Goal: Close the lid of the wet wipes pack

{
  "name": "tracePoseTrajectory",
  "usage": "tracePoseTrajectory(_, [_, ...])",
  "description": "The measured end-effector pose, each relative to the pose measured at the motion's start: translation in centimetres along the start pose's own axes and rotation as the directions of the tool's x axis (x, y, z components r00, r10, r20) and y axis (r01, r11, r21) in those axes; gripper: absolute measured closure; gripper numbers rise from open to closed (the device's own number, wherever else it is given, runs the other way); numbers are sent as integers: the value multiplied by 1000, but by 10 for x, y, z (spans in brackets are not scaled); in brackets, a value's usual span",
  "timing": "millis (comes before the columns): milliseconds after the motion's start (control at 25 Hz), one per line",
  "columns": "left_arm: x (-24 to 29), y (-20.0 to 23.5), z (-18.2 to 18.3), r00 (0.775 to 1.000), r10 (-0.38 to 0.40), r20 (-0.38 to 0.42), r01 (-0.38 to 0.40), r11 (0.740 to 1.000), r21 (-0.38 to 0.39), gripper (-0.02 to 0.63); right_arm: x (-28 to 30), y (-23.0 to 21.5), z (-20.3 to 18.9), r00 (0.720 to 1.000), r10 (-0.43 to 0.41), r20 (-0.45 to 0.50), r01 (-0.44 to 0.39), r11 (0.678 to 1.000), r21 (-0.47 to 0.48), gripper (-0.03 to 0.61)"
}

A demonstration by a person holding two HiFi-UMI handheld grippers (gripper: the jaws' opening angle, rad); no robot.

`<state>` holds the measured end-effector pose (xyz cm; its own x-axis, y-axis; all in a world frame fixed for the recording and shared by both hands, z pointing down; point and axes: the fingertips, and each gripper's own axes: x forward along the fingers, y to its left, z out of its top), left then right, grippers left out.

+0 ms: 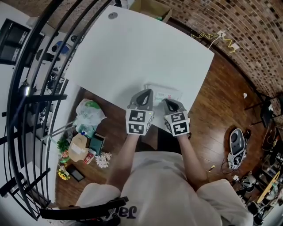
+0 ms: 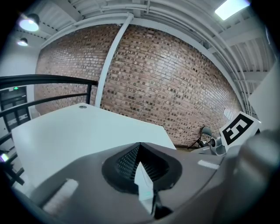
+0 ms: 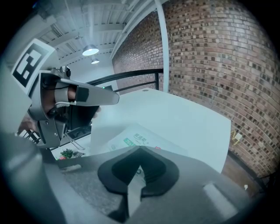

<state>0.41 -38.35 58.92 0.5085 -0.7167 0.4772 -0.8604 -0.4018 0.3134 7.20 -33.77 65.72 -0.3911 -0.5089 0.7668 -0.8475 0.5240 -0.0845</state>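
The wet wipes pack (image 1: pixel 167 93) is a flat white pack with green and red print, lying near the white table's (image 1: pixel 132 48) front edge. Whether its lid is up, I cannot tell. My left gripper (image 1: pixel 144 94) hovers at the pack's left end and my right gripper (image 1: pixel 170 104) over its near edge, side by side. In the right gripper view the pack (image 3: pixel 136 139) lies just beyond the right gripper (image 3: pixel 134 176), with the left gripper (image 3: pixel 109 99) above and to the left. Both grippers look shut with nothing held. The left gripper view shows the left gripper (image 2: pixel 142 176) and bare table only.
A cardboard box (image 1: pixel 152 8) stands at the table's far edge. On the wooden floor, plastic bags and small boxes (image 1: pixel 86 121) lie at the left and shoes (image 1: pixel 236 142) at the right. A black railing (image 1: pixel 40 88) runs along the left.
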Motion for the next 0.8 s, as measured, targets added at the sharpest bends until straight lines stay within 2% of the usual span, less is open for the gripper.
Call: tracePoseTrajectory(800, [2,3,-10,1000,19,-17,-19,1000,-19,598,10,3,-12,999,31,-42,-32,999,-44,588])
